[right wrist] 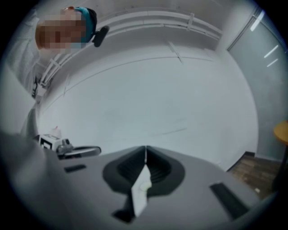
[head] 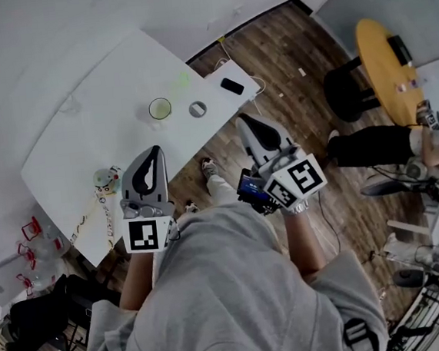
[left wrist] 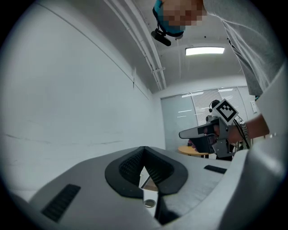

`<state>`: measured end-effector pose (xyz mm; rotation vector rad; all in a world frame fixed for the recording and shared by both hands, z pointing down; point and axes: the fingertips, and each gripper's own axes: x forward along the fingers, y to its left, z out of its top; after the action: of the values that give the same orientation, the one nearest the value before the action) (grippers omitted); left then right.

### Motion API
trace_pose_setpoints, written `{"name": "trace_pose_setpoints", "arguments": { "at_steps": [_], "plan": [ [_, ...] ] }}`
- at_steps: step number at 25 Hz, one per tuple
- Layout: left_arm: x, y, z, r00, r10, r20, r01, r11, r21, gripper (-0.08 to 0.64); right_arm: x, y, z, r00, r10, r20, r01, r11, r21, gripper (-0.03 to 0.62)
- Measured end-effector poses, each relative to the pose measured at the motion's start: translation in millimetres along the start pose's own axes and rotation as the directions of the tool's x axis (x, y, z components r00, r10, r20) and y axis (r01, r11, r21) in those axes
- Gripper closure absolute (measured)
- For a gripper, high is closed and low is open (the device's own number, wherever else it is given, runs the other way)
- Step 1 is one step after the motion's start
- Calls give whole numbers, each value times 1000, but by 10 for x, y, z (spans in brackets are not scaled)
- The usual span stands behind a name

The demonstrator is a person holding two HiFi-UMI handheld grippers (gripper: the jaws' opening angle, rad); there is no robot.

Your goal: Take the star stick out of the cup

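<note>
A clear cup (head: 160,109) with a yellow-green rim stands on the white table (head: 109,73), near its front edge. I cannot make out a star stick in it; a pale green patch (head: 182,80) lies just behind it. My left gripper (head: 154,151) is shut and empty, held over the table's near edge, well short of the cup. My right gripper (head: 243,119) is shut and empty too, over the wooden floor to the cup's right. Both gripper views tilt up at the wall: the left gripper (left wrist: 144,149) and the right gripper (right wrist: 146,148) have their tips together.
On the table lie a grey ring (head: 198,109), a black flat device (head: 232,85) and a small toy figure (head: 106,180). A round wooden table (head: 382,59), a black stool (head: 346,89) and a seated person (head: 379,144) are at the right. Bags and red items (head: 28,228) crowd the left floor.
</note>
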<state>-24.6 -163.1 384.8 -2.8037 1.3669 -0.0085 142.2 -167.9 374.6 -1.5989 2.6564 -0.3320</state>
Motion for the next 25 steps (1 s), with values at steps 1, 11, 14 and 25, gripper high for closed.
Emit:
{"name": "trace_pose_setpoints", "arguments": {
  "at_steps": [1, 11, 14, 25],
  "plan": [
    [37, 32, -4, 1000, 7, -2, -7, 1000, -1, 526, 77, -18, 2, 1000, 10, -6, -10, 1000, -2, 557],
    [332, 279, -52, 995, 97, -37, -97, 995, -7, 526, 716, -239, -24, 992, 110, -55, -109, 994, 29, 557],
    [425, 324, -87, 990, 129, -52, -130, 991, -8, 526, 880, -343, -109, 988, 134, -79, -130, 990, 55, 557],
    [752, 538, -169, 956, 278, -93, -279, 960, -4, 526, 1592, -709, -547, 957, 206, -204, -177, 972, 153, 555]
  ]
}}
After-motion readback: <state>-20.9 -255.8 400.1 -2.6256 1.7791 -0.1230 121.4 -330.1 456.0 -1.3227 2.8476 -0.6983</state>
